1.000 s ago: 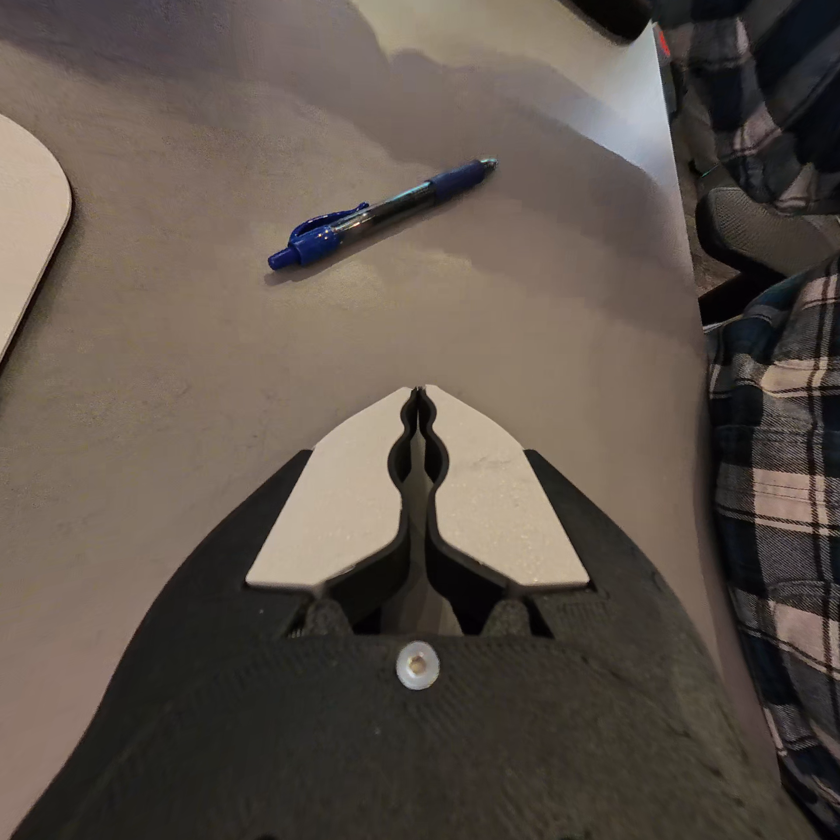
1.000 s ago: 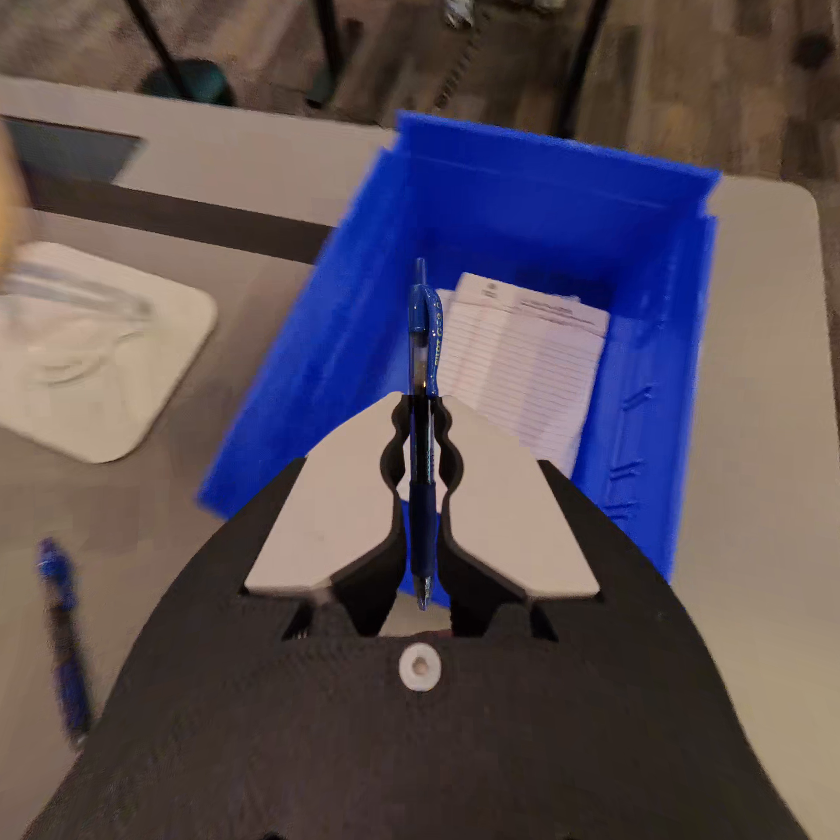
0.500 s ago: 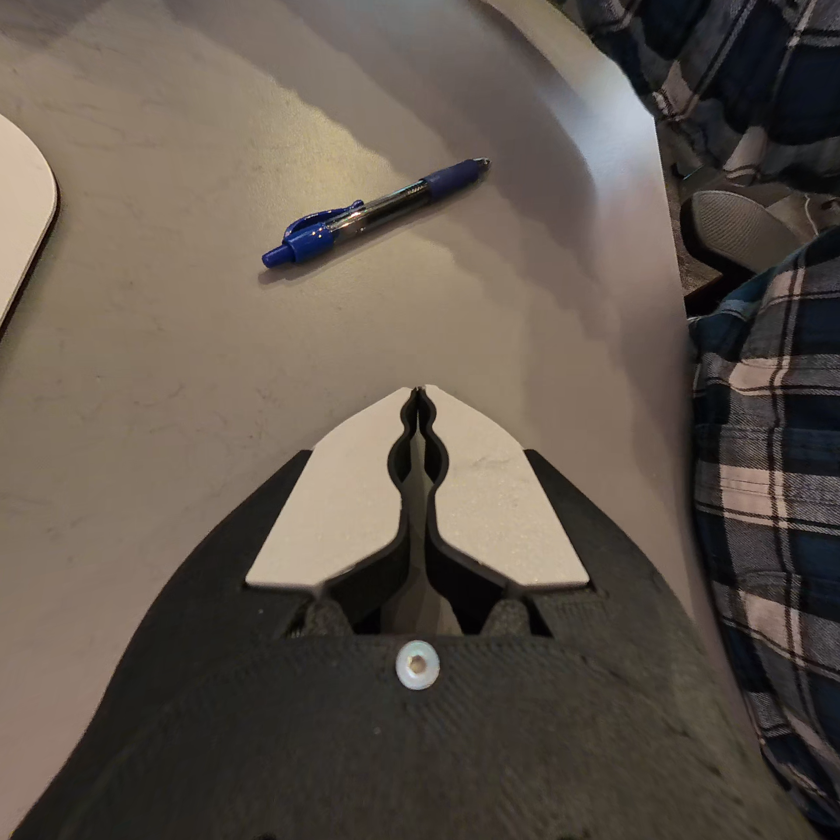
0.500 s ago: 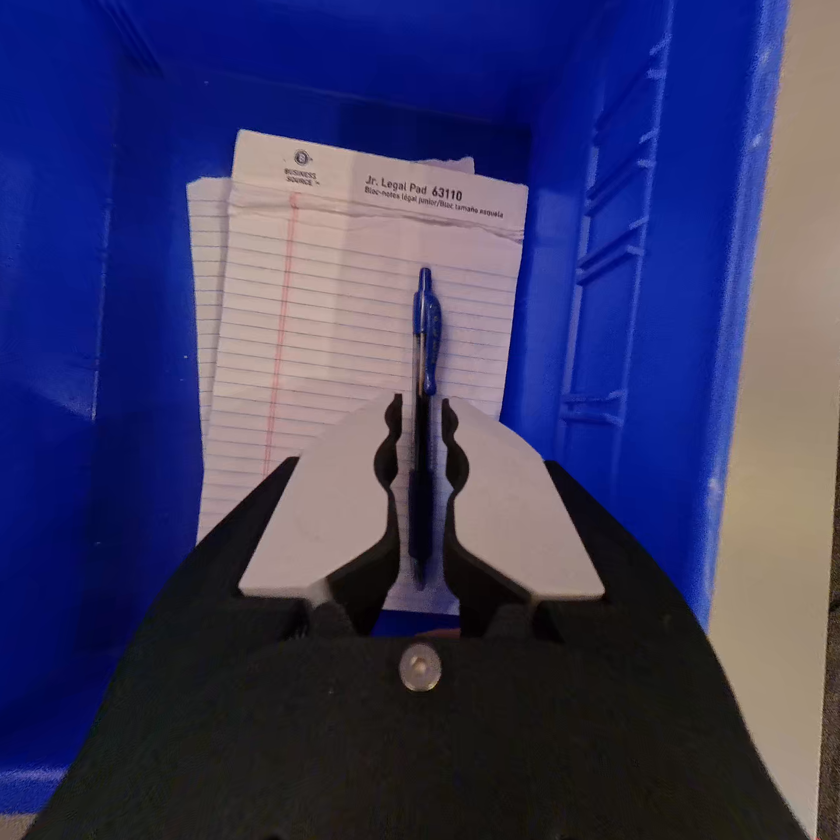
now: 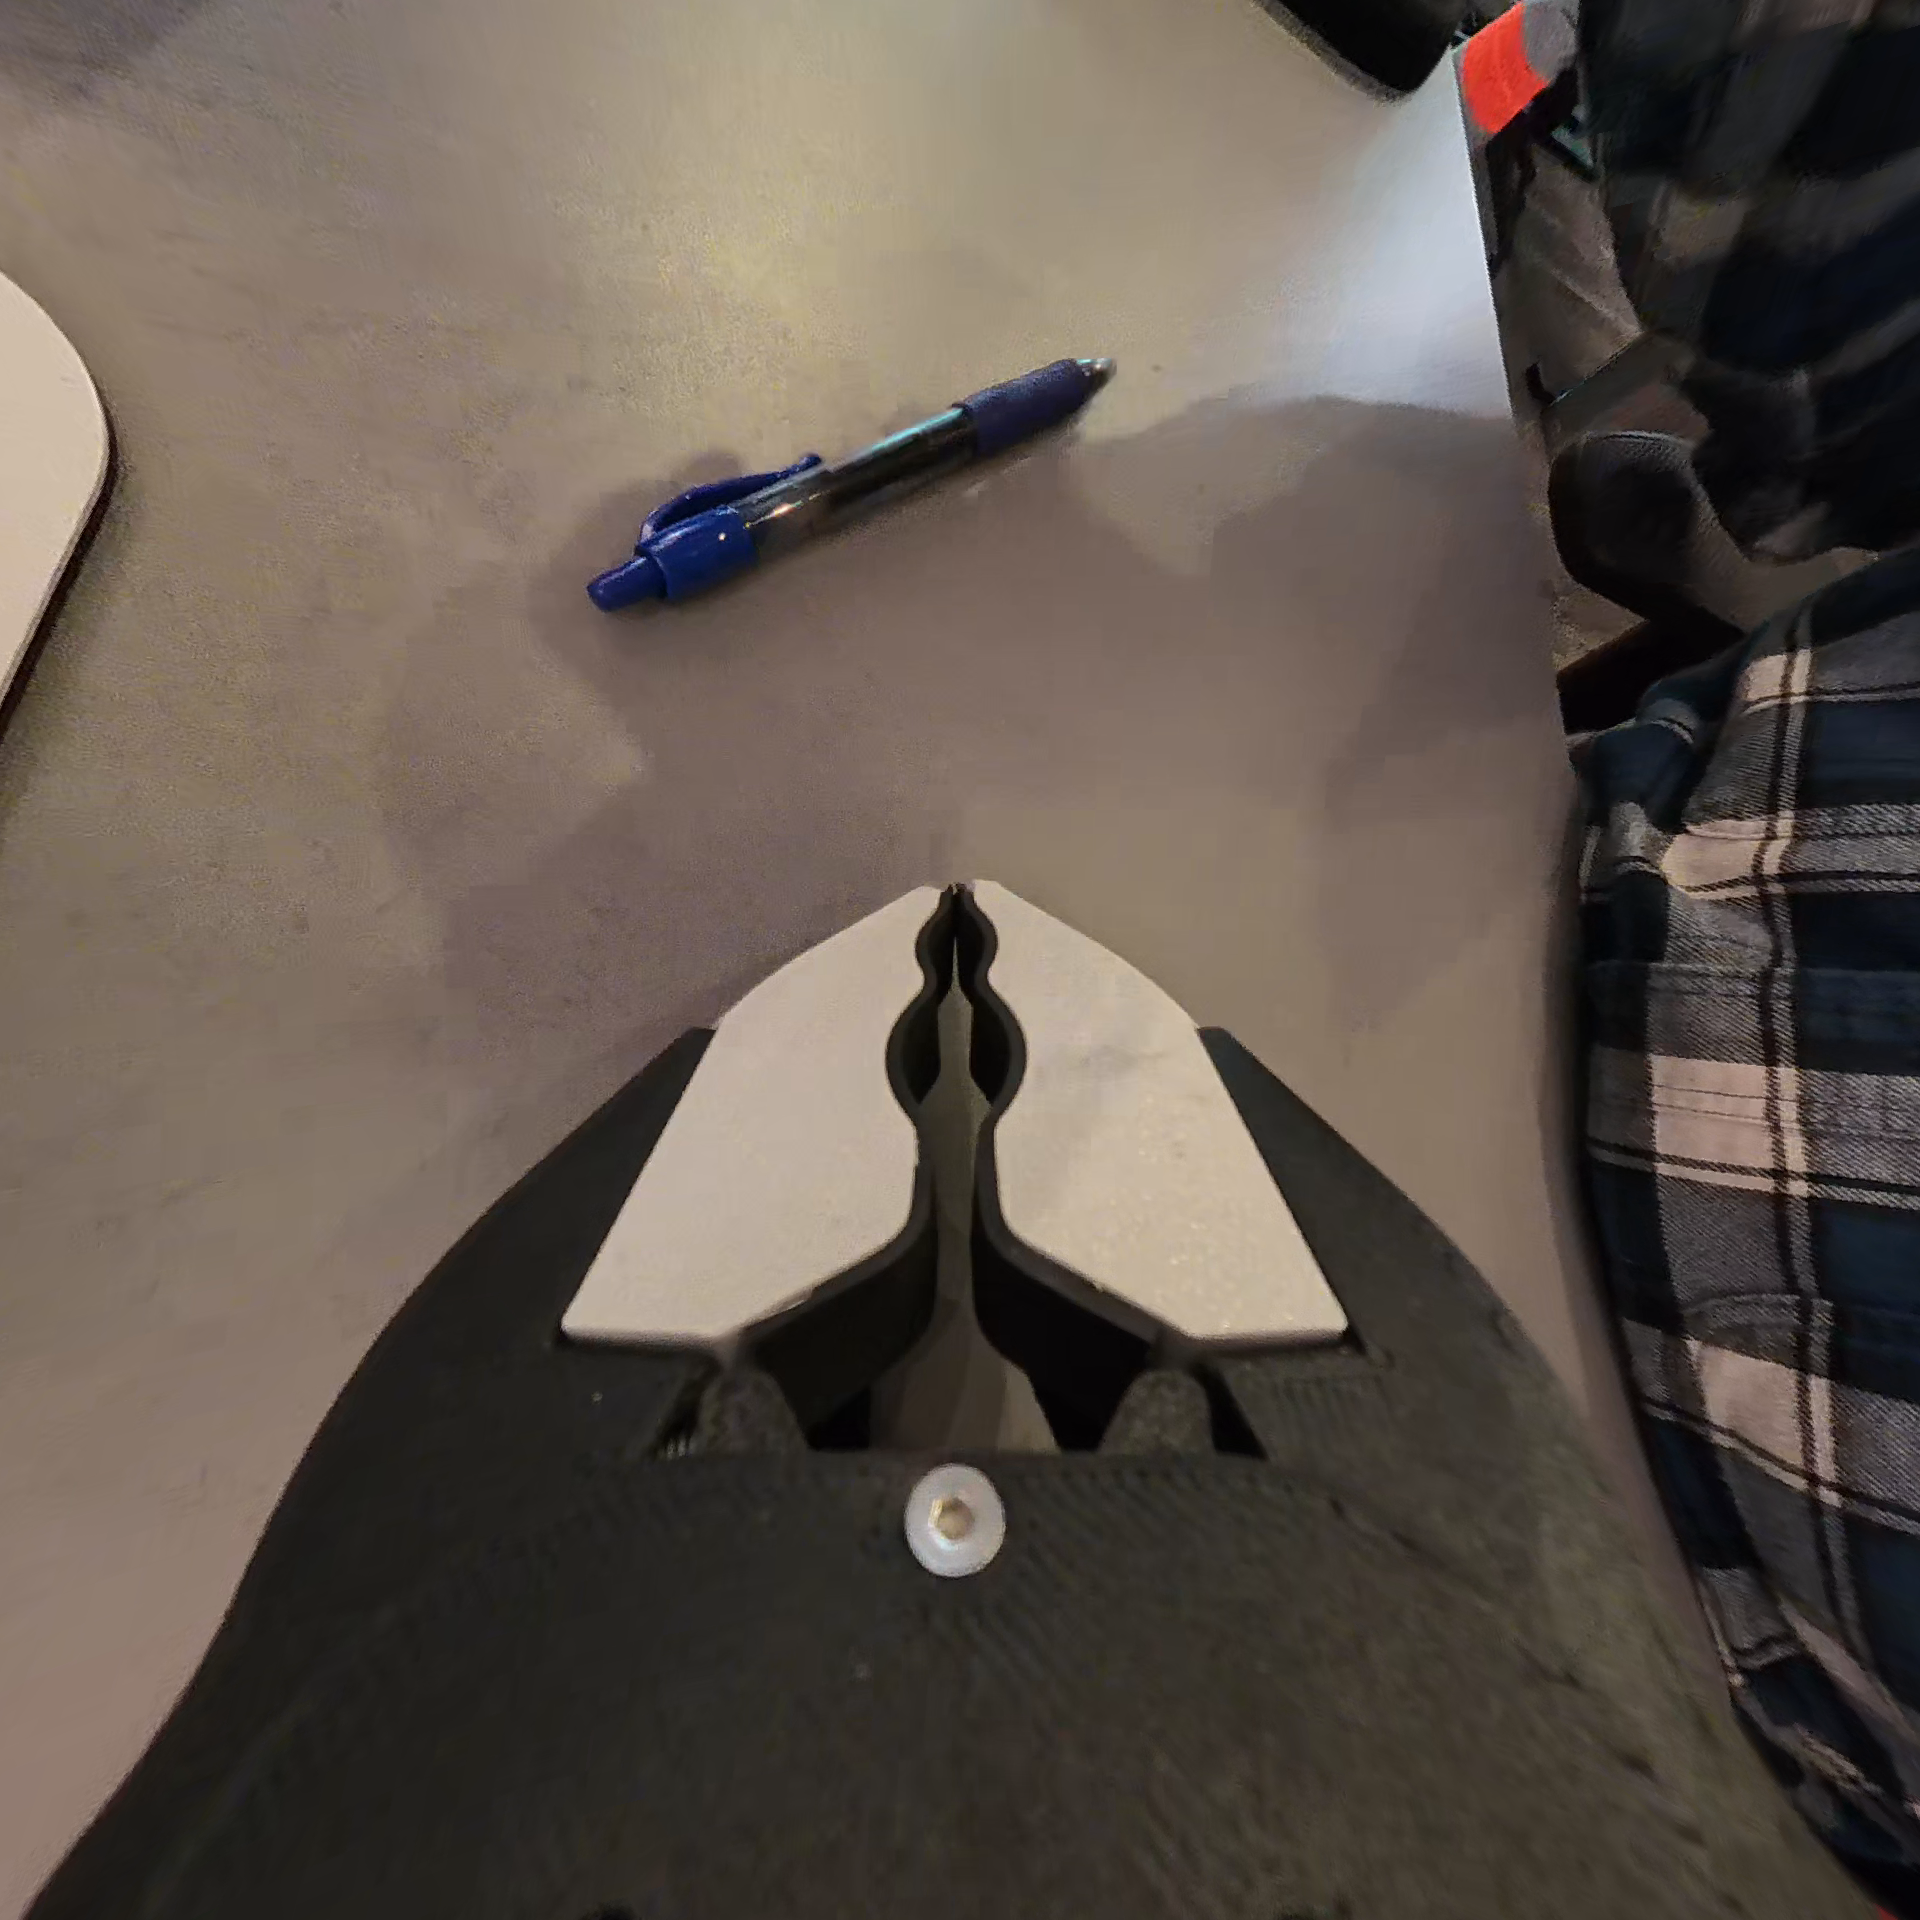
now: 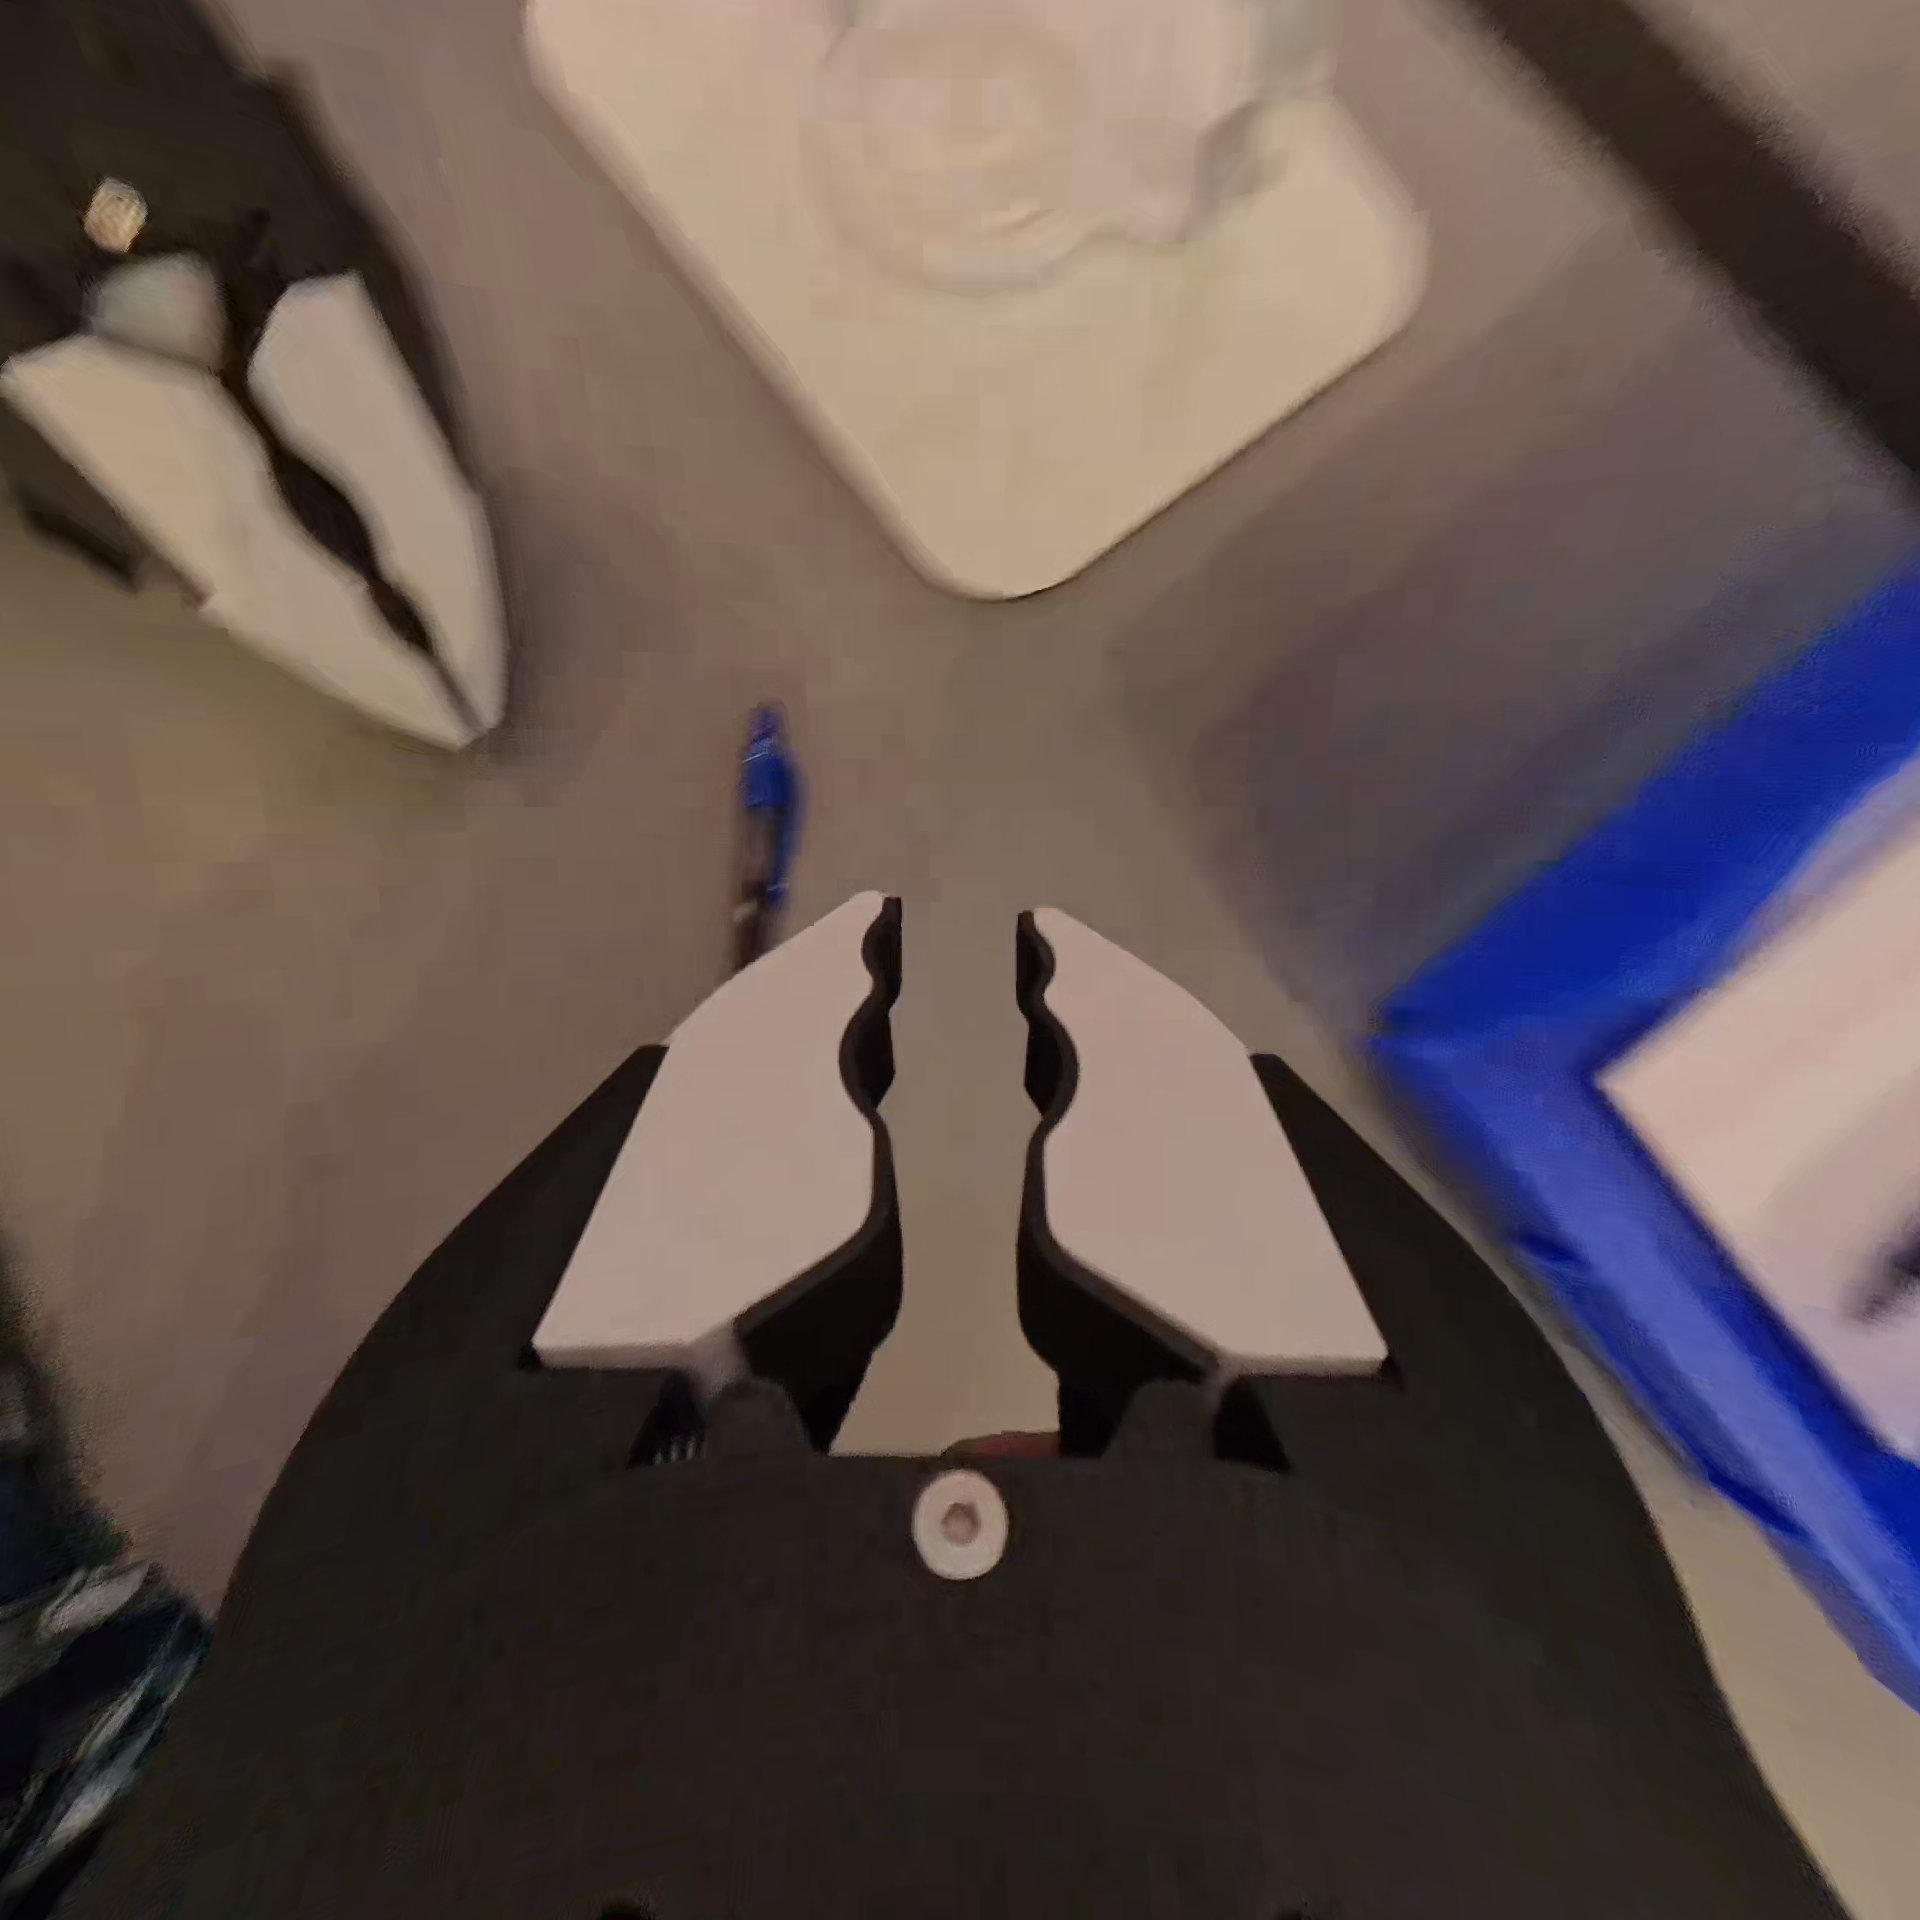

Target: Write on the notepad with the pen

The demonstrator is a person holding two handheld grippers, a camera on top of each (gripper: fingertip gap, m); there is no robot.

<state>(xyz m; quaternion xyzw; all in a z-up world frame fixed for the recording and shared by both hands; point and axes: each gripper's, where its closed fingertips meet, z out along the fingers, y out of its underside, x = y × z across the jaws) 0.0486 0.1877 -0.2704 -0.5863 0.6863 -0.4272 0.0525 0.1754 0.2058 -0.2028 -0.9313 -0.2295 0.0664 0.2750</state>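
Although writing is the goal, nothing held by right gripper (image 6: 958,914): jaws spread apart, only bare bench (image 6: 312,1039) between them. Left gripper (image 5: 956,891) clenched on nothing, tips meeting, hovering low over bench.

Blue pen (image 5: 847,483) lying flat on bench, ahead of left gripper, well apart from it; in right wrist view same pen (image 6: 767,821) just ahead-left of the open jaws, not between them. Notepad (image 6: 1766,1143) apparently the pale sheet inside blue bin (image 6: 1558,987) at right edge, heavily smeared by motion blur, cropped by frame.

Progress judged: no pen in grasp, so pickup and any writing stroke left to do. No marks checkable on the pad.

Hard to make out: white lumpy item on pale mat (image 6: 1039,416), blurred beyond identification. Plaid sleeve (image 5: 1766,1143) cut off at right. Pen tip hidden behind right gripper's left finger.
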